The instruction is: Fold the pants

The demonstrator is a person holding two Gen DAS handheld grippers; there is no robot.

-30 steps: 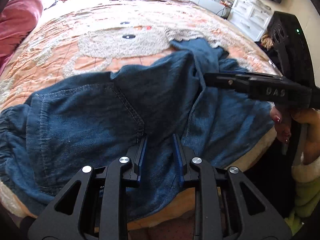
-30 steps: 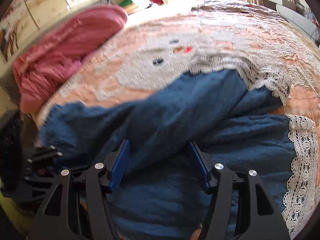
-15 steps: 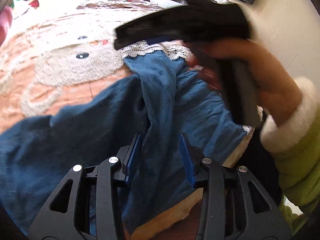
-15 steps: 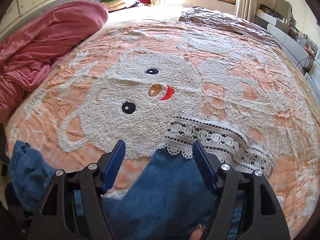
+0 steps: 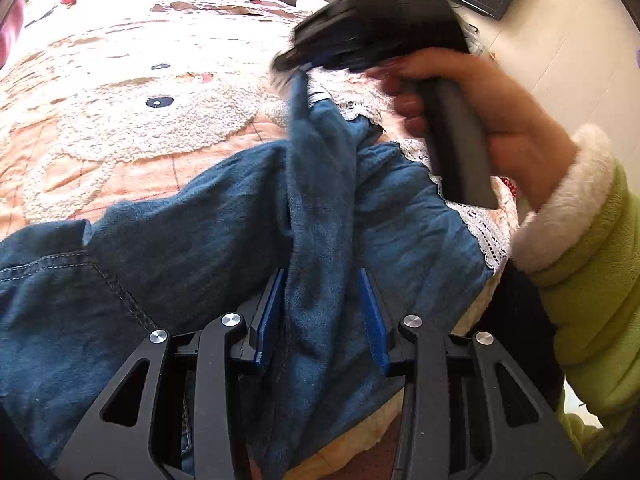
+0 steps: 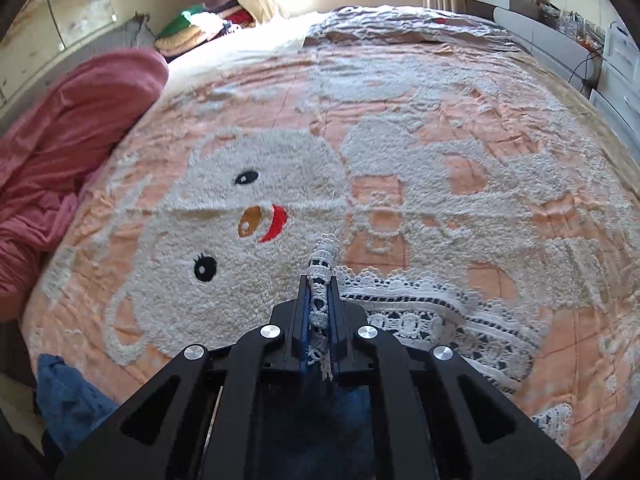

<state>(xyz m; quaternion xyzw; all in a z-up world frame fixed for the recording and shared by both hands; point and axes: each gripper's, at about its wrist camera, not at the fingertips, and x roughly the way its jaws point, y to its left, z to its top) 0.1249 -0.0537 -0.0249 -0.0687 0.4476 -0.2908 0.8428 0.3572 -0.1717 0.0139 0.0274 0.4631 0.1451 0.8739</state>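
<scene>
Right wrist: gripper (image 6: 320,292) pinches one, seemingly, lace hem (image 6: 326,256).

Black tool (image 5: 322,312), blue pads, silver screws, lime sleeve (image 5: 592,280), fleecy cuff

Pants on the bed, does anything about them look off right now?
Yes. The pants lie crumpled, one leg bunched into a ridge between the open left gripper. The right gripper is shut on the lace hem, which stands scrunched upright.
</scene>
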